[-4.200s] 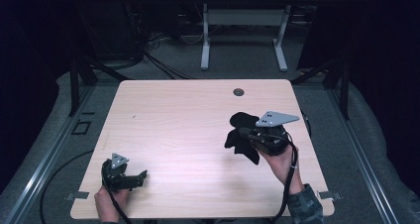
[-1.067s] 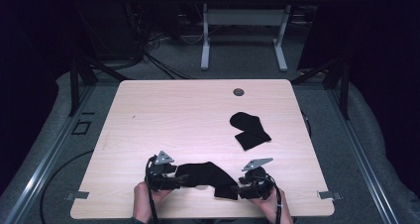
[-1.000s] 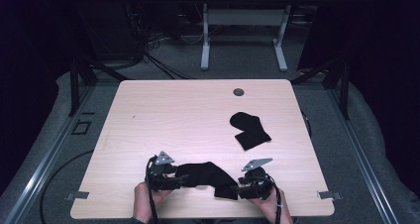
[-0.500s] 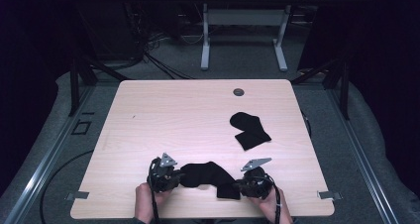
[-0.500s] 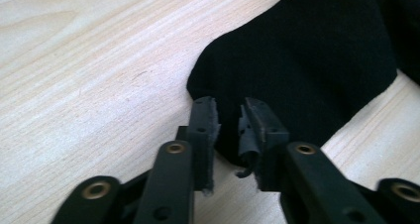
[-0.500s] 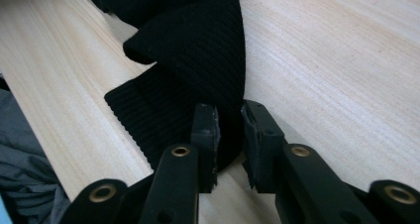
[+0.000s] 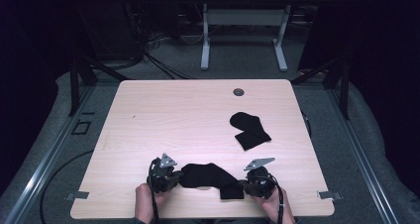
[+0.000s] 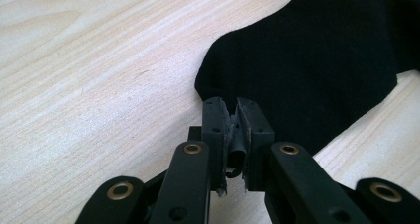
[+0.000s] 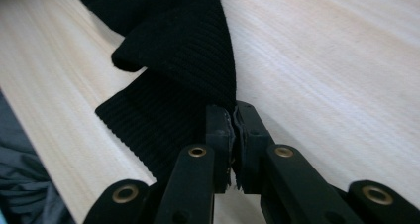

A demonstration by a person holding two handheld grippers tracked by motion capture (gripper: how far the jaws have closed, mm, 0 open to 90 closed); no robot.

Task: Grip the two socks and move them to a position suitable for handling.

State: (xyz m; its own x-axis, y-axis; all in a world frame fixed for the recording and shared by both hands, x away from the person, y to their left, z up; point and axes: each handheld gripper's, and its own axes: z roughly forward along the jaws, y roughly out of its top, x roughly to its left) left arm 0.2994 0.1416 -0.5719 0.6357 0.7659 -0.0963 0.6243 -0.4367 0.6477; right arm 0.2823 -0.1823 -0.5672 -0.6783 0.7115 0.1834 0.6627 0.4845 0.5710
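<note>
- Sock [image 7: 207, 178], black, lies flat on my table [image 7: 178, 115], low in the high view, a bit L of the middle bottom.
- My L tongs [image 7: 168, 177] are at the sock's L end, lower L of the high view. My hand [image 7: 144, 209] comes up from the bottom edge.
- In the L gripper view the L jaws are pressed together w/ a bit of black cloth pinched between them, bottom middle of the frame. Rest of the sock [image 8: 307, 60] spreads to the upper R.
- My R tongs [image 7: 250, 182] are at the sock's R end, lower R of the high view, w/ my other hand [image 7: 275, 209] under them.
- In the R gripper view the R jaws are squeezed shut on the ribbed edge of the sock [image 9: 183, 75], which runs up to the top L of the frame. One fold lies over another there.
- Sock sits between both tongs, touching the wood.
- 2nd black sock [image 7: 250, 130] lies folded, R of middle in the high view, well apart from my tongs.
- Small dark round thing [image 7: 238, 91] near the table's far edge, top middle.
</note>
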